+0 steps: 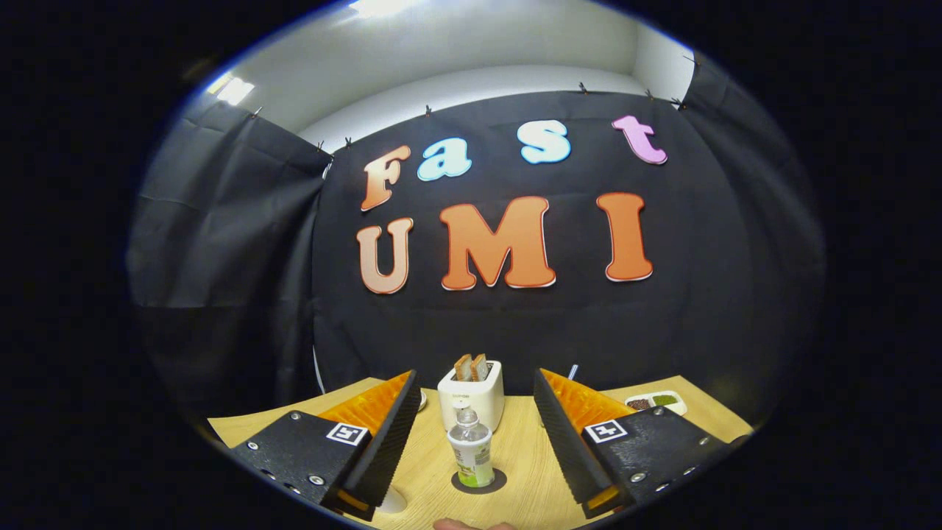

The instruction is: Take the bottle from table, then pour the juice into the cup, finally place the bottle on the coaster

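**Tongs wide open, bottle standing on coaster between them**

Tongs (475, 442) spread wide over a wooden table (530, 456), gripping nothing. Between the fingers, touching neither, a small clear bottle (471, 450) with a white cap stands upright on a dark round coaster (480, 483). Just beyond it sits a white toaster (472, 397) holding two bread slices. Farther right, past the right finger, lies a small white dish (657, 402).
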Demonstrator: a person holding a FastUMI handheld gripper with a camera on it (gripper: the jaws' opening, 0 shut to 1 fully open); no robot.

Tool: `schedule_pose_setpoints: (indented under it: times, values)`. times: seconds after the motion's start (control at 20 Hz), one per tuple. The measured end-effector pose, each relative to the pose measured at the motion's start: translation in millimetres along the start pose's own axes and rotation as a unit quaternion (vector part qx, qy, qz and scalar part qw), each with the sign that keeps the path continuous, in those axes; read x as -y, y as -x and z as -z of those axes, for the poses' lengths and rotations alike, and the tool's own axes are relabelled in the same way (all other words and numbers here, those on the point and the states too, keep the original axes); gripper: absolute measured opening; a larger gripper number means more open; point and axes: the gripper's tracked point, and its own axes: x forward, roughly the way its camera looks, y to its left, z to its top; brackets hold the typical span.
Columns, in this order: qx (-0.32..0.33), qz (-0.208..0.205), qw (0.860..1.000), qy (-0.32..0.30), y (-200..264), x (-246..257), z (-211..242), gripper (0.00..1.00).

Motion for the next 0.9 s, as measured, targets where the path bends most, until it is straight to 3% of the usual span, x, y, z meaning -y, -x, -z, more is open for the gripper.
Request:
schedule_pose_setpoints:
  times: [0.4,0.9]
  values:
    - [0.009,0.011,1.0,0.016,43.6,15.8,-52.3,0.93]
    - [0.095,-0.001,0.995,-0.017,69.5,33.8,-127.3,0.93]
